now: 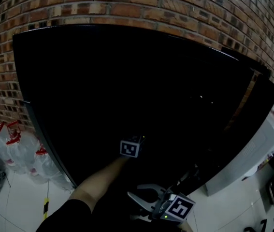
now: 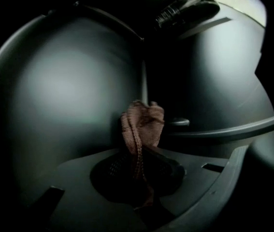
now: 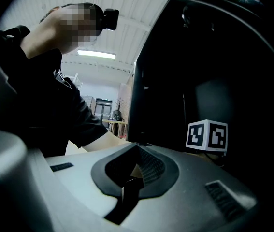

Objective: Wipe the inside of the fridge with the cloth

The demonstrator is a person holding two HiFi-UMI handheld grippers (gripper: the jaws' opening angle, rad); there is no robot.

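A pinkish-brown cloth (image 2: 142, 127) sticks up from the shut jaws of my left gripper (image 2: 137, 164), bunched against the grey back corner (image 2: 144, 79) inside the fridge. In the head view the black fridge (image 1: 127, 81) is dark inside. Only the left gripper's marker cube (image 1: 130, 149) and the bare forearm (image 1: 100, 180) show there, reaching in. My right gripper (image 1: 149, 199) hangs low in front of the fridge opening. Its jaws (image 3: 139, 167) are shut with nothing between them, and the left gripper's marker cube (image 3: 207, 135) shows ahead of them.
A ledge (image 2: 223, 132) runs along the fridge's right inner wall, with a round dial (image 2: 185, 8) near the top. Water bottles (image 1: 11, 149) lie on the floor at the left by the brick wall (image 1: 127, 6). A white appliance (image 1: 252, 153) stands at the right.
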